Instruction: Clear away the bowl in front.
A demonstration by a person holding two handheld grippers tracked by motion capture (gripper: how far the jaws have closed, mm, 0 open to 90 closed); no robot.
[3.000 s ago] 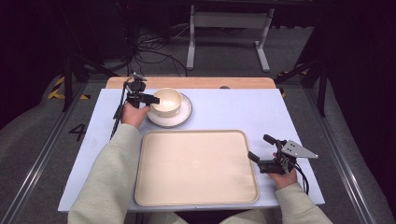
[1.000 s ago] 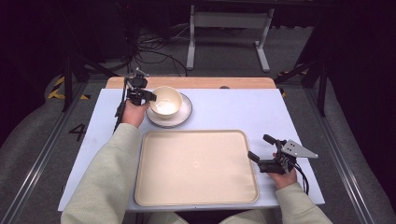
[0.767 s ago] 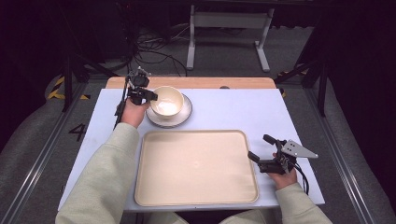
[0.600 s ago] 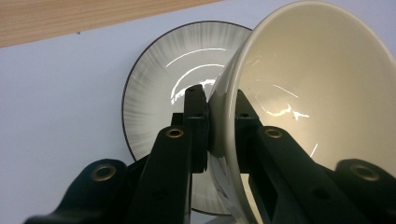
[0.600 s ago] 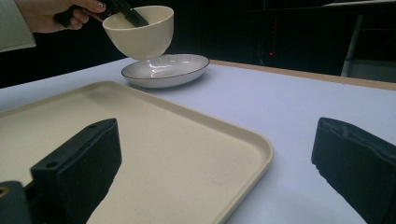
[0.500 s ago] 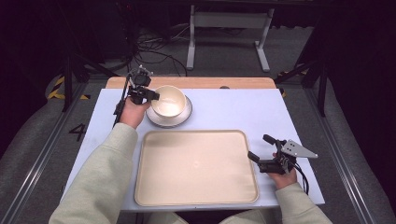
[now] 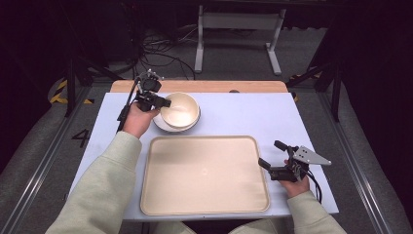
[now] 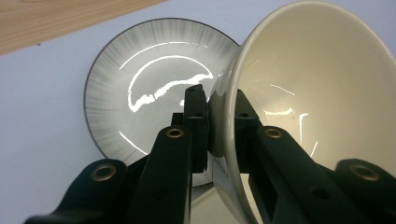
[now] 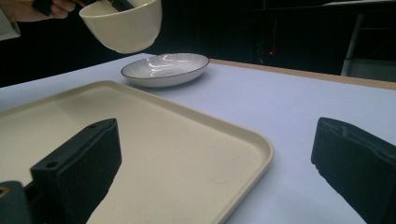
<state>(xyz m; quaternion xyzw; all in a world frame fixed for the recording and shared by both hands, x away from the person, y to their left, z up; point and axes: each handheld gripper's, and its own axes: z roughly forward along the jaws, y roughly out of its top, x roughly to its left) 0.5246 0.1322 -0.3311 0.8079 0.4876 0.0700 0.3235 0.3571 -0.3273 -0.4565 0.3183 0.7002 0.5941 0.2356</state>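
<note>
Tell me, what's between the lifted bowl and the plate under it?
Nothing. In the right gripper view the bowl hangs clear above the plate, with only empty air between them.

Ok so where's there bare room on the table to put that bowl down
The tray is bare all over. The table is open from the plate across to its right edge, and on the left beside the sleeve. It is crowded at the plate, under the bowl held in the left tongs, and around the right tongs.

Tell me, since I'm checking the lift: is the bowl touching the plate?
Apart. The right gripper view shows the bowl, gripped by the left claw, in the air with dark background between it and the plate.
</note>
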